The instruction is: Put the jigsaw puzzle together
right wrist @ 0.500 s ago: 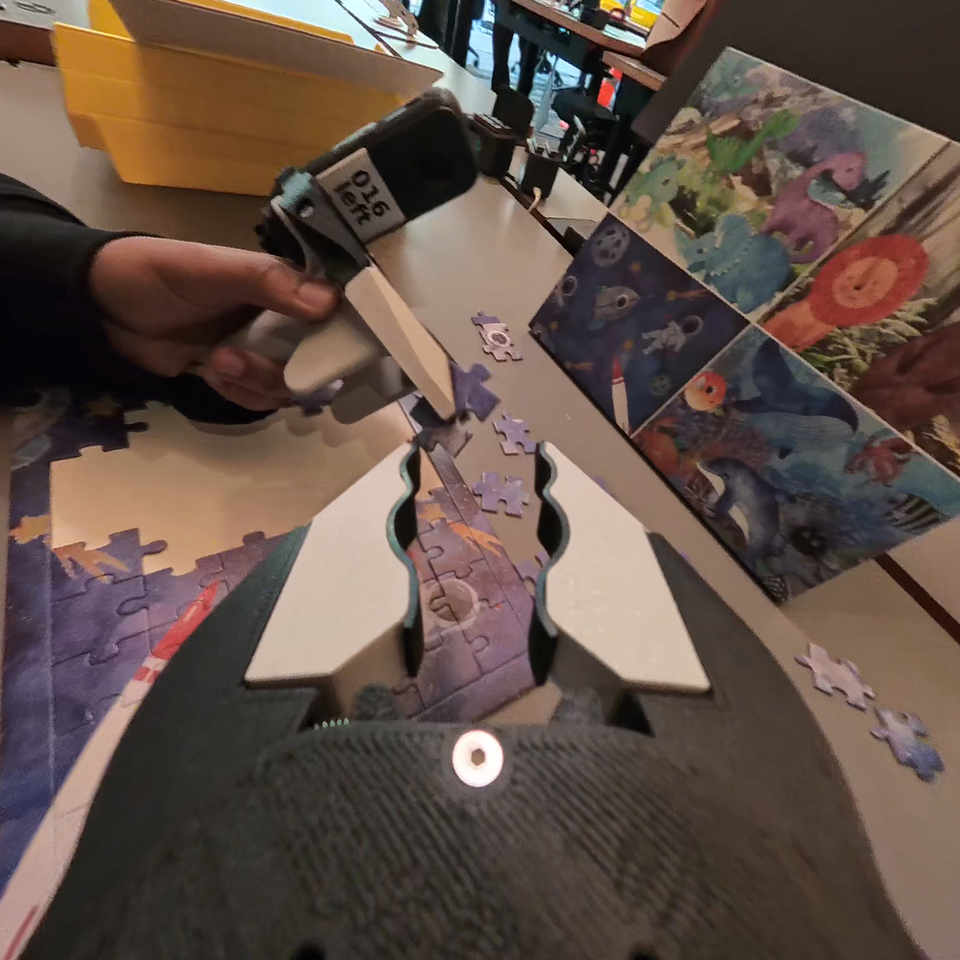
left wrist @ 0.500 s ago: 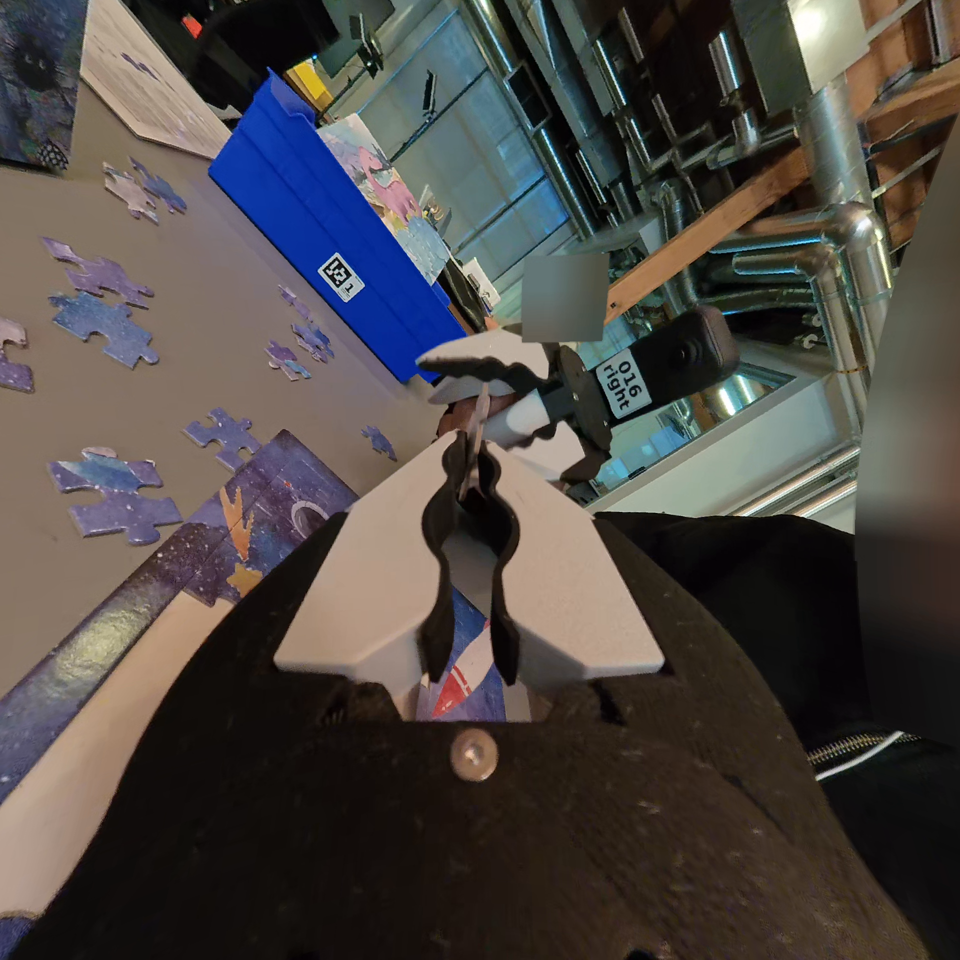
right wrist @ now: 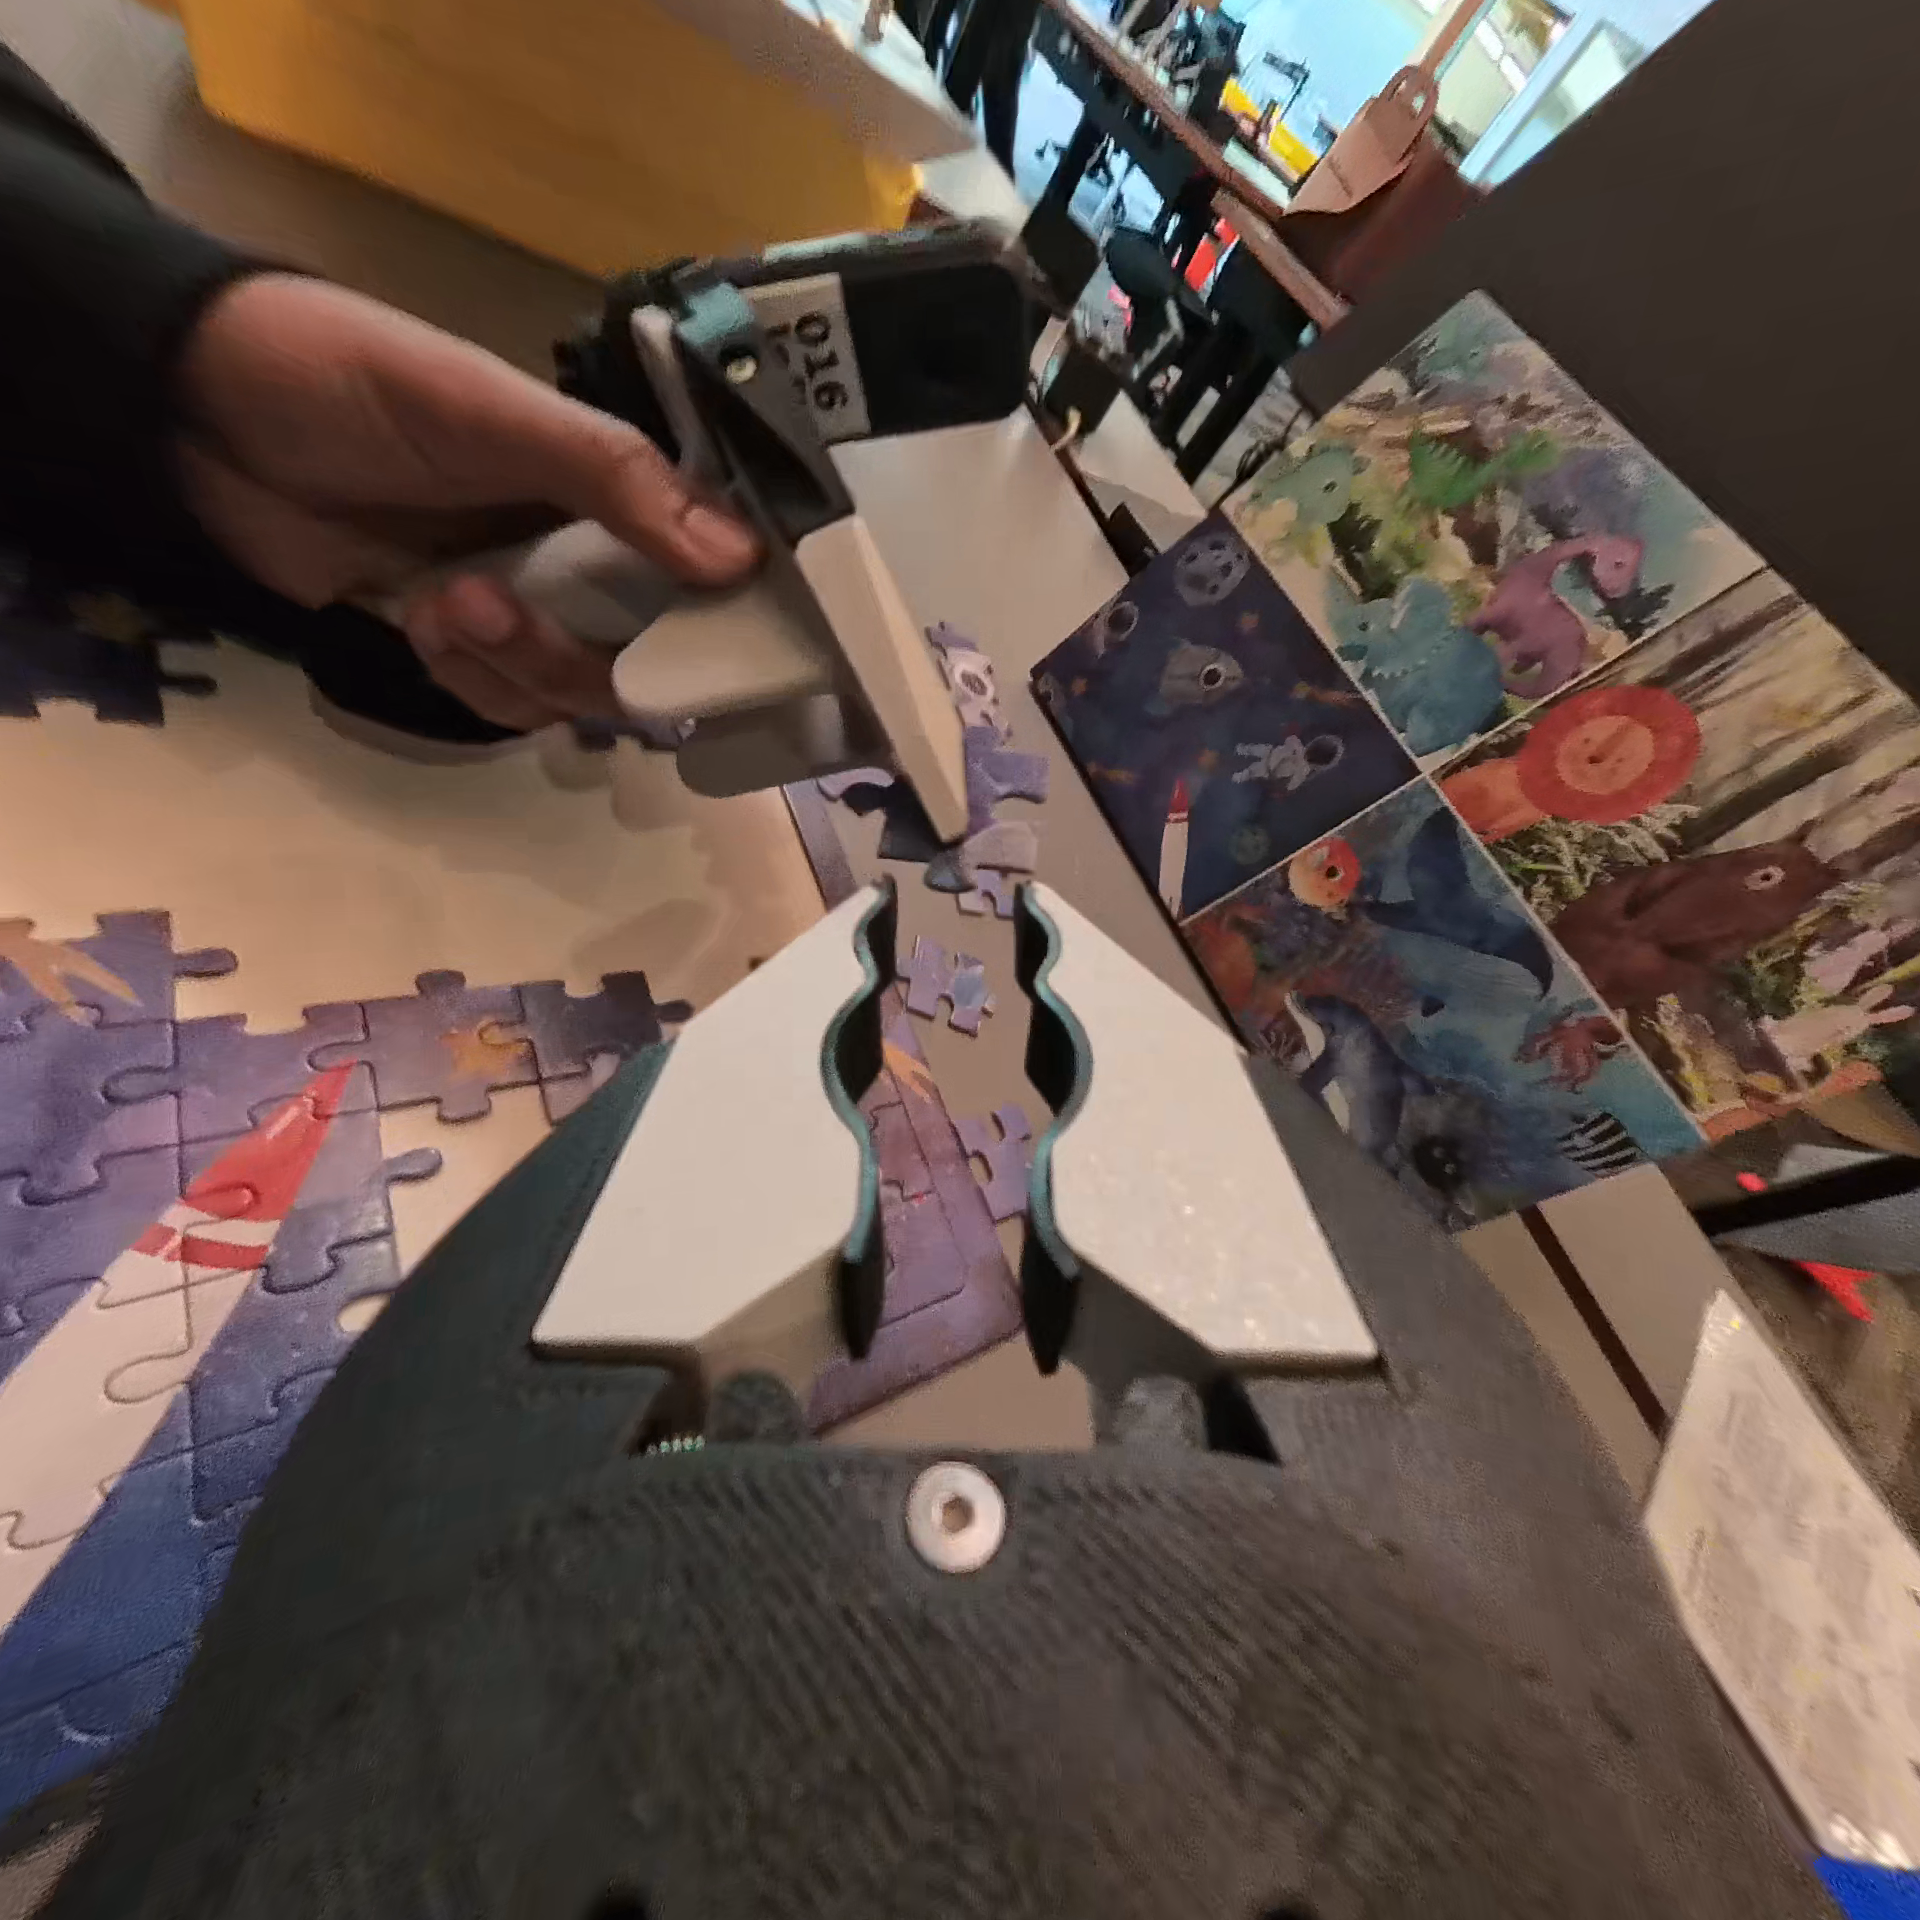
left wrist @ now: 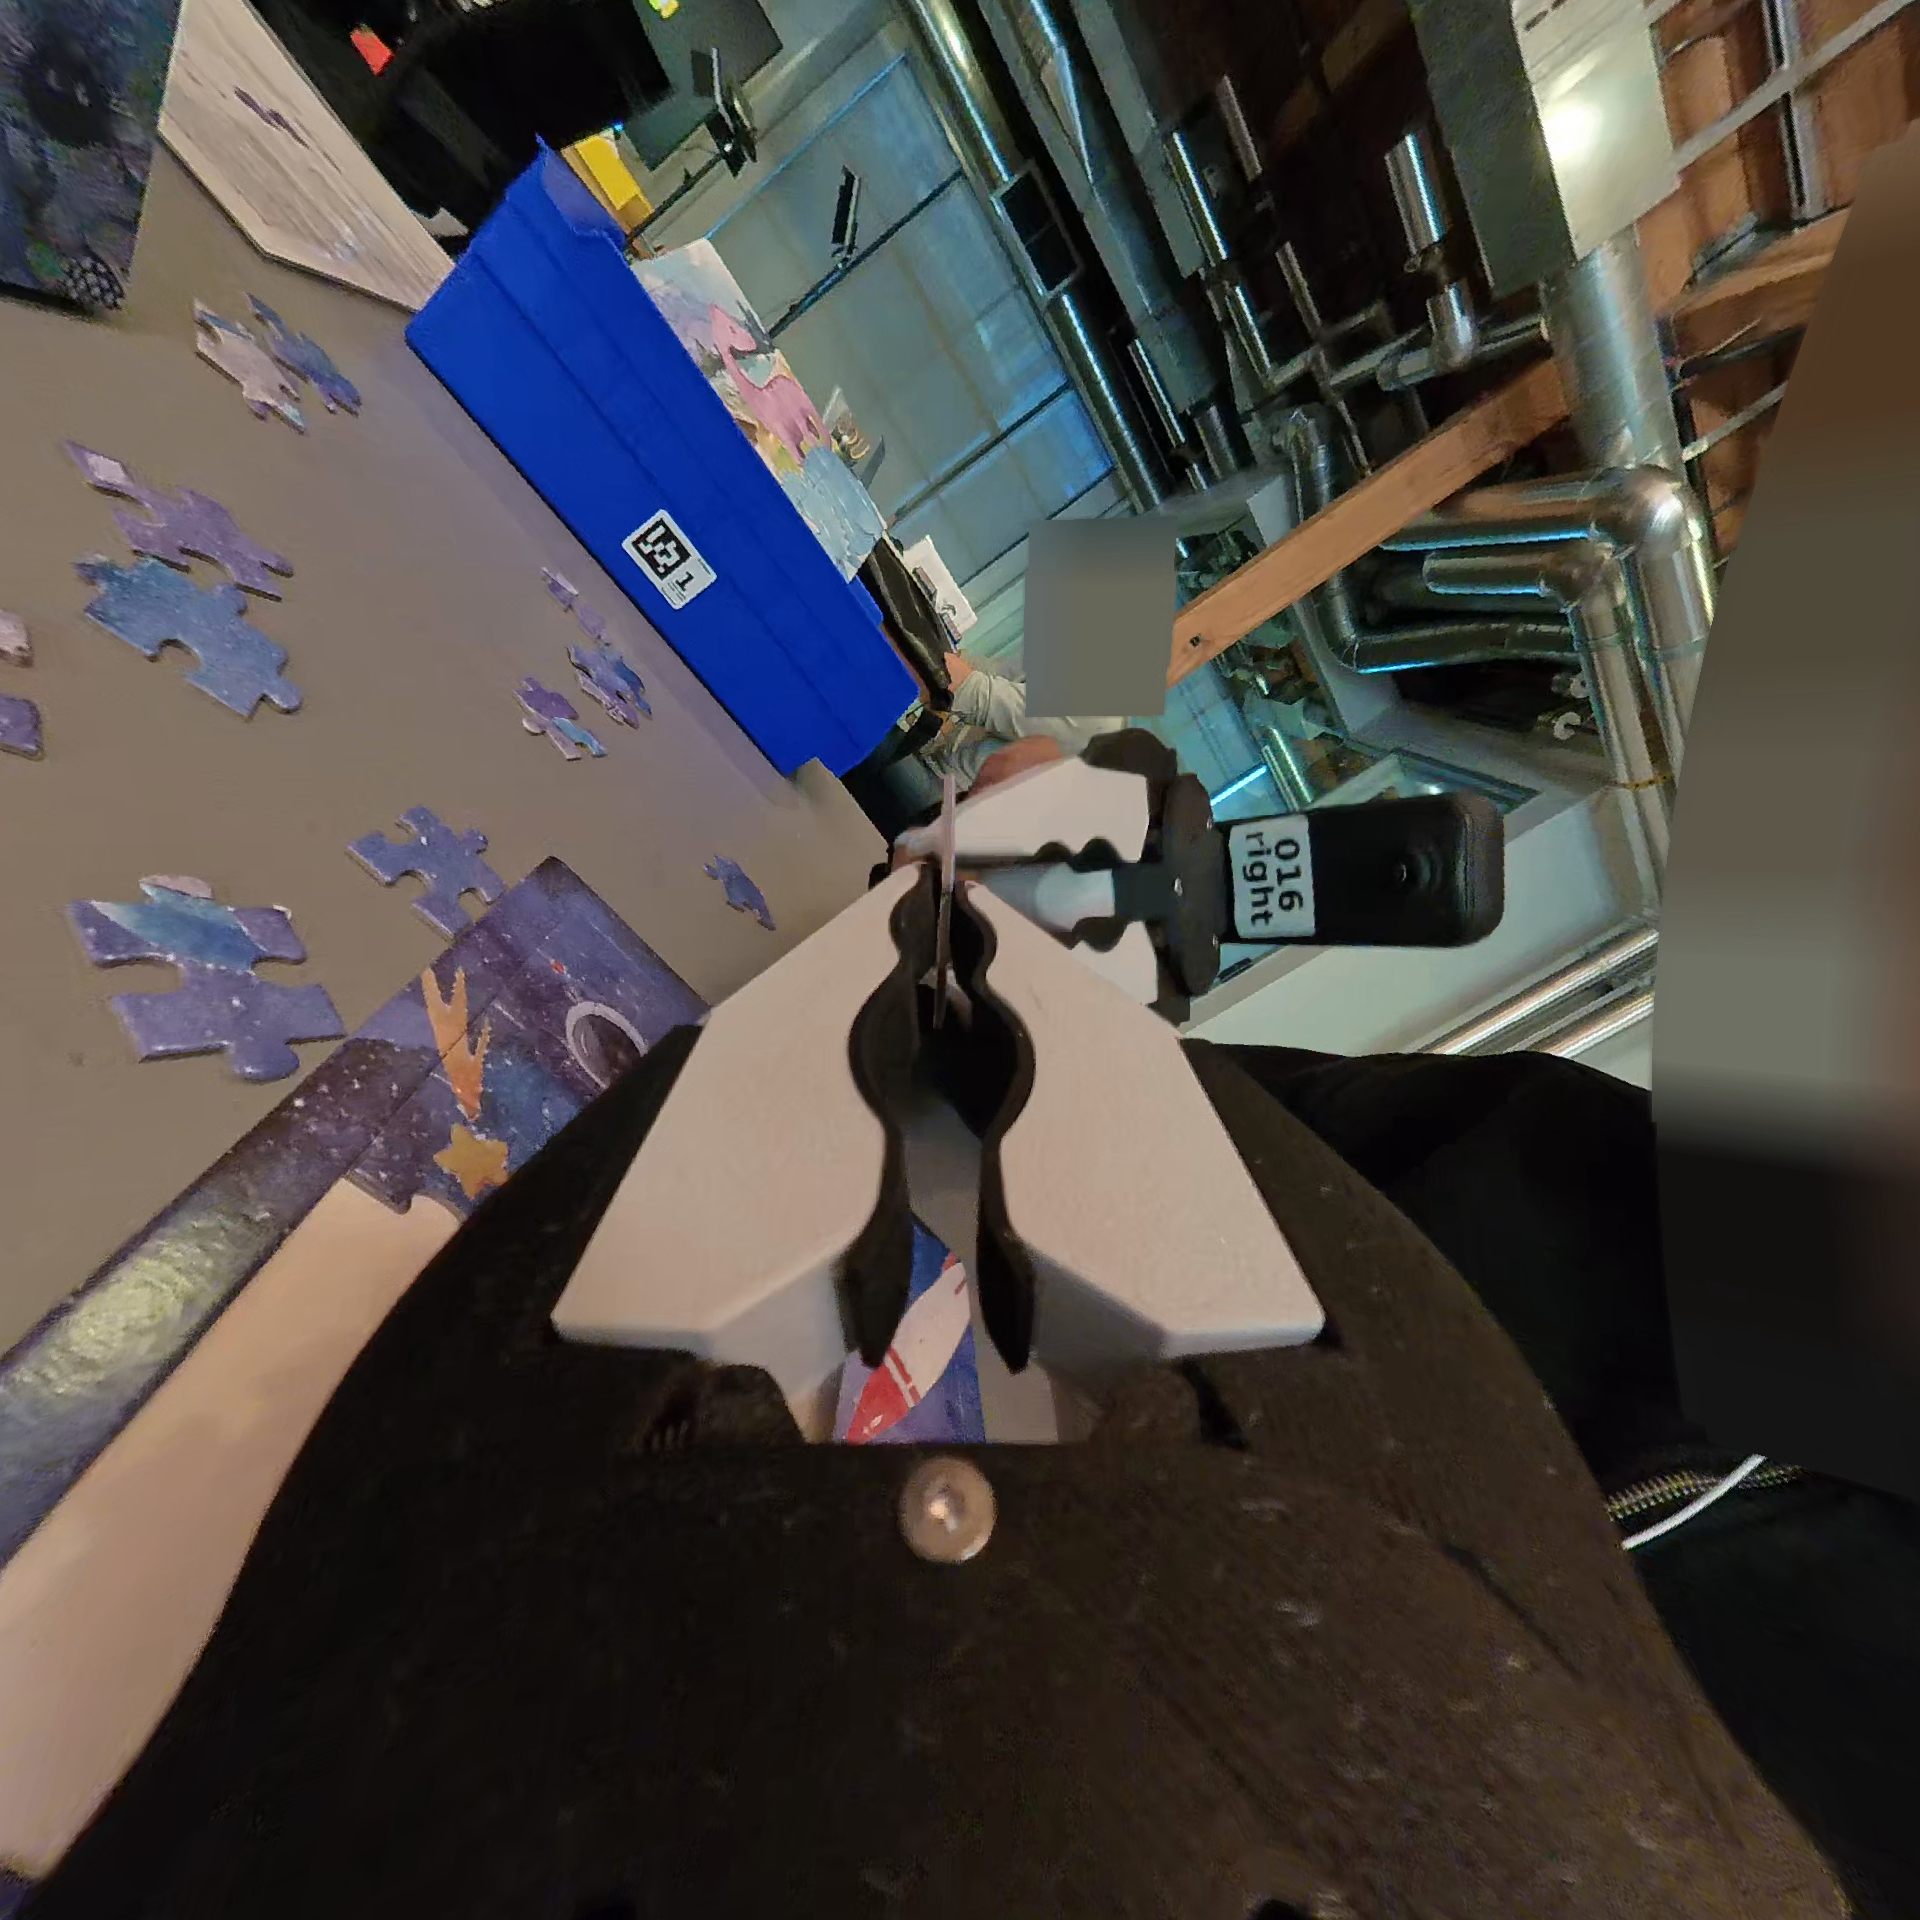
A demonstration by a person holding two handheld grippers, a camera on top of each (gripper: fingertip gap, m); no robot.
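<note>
My left gripper [left wrist: 940, 904] is shut on a thin purple puzzle piece [left wrist: 947, 831], seen edge-on and sticking out past the fingertips. In the right wrist view the left gripper [right wrist: 940, 816] holds that purple piece [right wrist: 1003, 784] above the table, a hand around its handle. My right gripper [right wrist: 956, 914] is open, its tips just short of the held piece, and the pads do not touch it. It also shows in the left wrist view [left wrist: 997, 847], right beside the piece. A loose piece [right wrist: 945, 982] lies on the table below its jaws.
A partly assembled space puzzle [right wrist: 208, 1143] lies on a beige board [right wrist: 312, 831]. Several loose pieces [left wrist: 197, 623] are scattered on the grey table. A blue bin [left wrist: 582, 416], a yellow bin [right wrist: 520, 125] and a box with animal and space pictures [right wrist: 1455, 831] stand nearby. The tips of both grippers are at nearly the same place.
My right gripper's jaws have narrowed and it has moved closer to the piece in my left gripper. The left gripper stays shut on the piece and has turned a little.
</note>
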